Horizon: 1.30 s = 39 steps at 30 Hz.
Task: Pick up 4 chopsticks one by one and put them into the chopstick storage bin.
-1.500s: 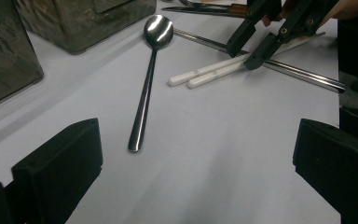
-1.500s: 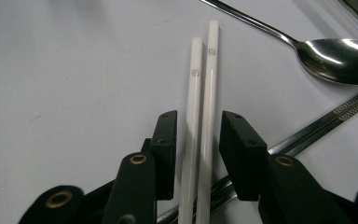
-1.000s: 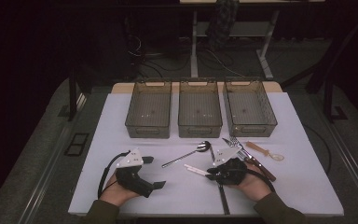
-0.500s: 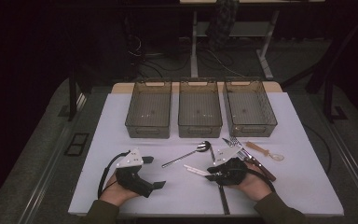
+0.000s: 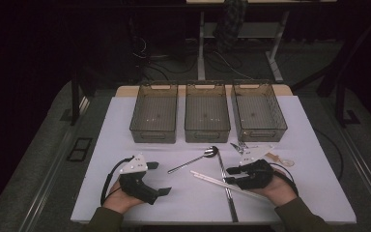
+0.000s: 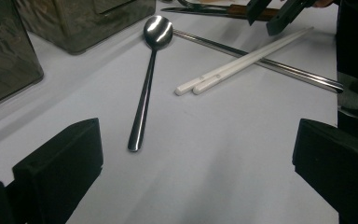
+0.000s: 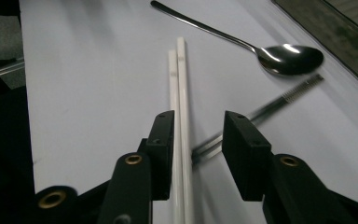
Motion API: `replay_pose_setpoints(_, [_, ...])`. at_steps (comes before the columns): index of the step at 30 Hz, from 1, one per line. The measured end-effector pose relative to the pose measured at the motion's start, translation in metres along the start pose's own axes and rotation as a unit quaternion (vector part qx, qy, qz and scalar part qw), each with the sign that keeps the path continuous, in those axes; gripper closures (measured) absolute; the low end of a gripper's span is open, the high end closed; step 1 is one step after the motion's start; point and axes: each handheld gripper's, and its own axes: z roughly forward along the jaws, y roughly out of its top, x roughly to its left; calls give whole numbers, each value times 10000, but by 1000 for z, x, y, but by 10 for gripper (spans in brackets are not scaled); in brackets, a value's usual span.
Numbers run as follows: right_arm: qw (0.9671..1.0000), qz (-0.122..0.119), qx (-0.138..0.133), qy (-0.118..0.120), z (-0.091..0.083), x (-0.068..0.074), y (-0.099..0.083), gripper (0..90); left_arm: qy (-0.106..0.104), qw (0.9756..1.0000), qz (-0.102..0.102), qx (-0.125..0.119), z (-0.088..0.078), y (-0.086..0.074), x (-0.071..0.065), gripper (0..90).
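The pair of white chopsticks (image 5: 224, 182) lay side by side on the near right part of the white table (image 5: 106, 145), slanting across a pair of metal chopsticks (image 5: 225, 181) that ran from far to near. In the right gripper view the white chopsticks (image 7: 181, 116) passed between the two black jaws, closer to the left one, and no pad was seen pressing on them. The right gripper (image 5: 233, 175) was held low over their near right end; its jaws had just been opening and were parted by a narrow gap. A metal spoon (image 5: 195, 160) was seen just left of the chopsticks, its bowl toward the far side. Behind the right gripper a fork (image 5: 239, 146) and a pale wooden utensil (image 5: 279, 159) were partly hidden. The left gripper (image 5: 162, 180) was rested on the near left of the table, well apart from the cutlery, its jaws spread wide with nothing between them. Three empty clear bins (image 5: 207, 116) were lined up along the far edge.
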Motion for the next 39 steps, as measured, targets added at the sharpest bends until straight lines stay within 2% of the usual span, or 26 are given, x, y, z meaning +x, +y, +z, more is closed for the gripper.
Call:
replay_pose_setpoints(7, [9999, 82, 19, -115, -25, -1, -19, 716, -20, 10000, 0, -8, 1, 0, -1, 6])
replay_pose_setpoints(12, [9998, 210, -25, -2, -34, -5, -30, 760, -17, 10000, 1, -5, 0, 0, -1, 7])
replay_pose_setpoints(16, [9998, 176, 48, 95, -29, -5, -28, 767, -18, 10000, 4, -2, 1, 0, 0, 9])
replay_pose_setpoints(23, [9994, 132, 305, 134, -15, -6, -28, 773, -26, 10000, 7, 5, 0, 0, 0, 9])
replay_pose_setpoints(39, [9990, 66, 411, 174, -9, -4, -27, 773, -38, 10000, 10, 9, 1, 0, -1, 11])
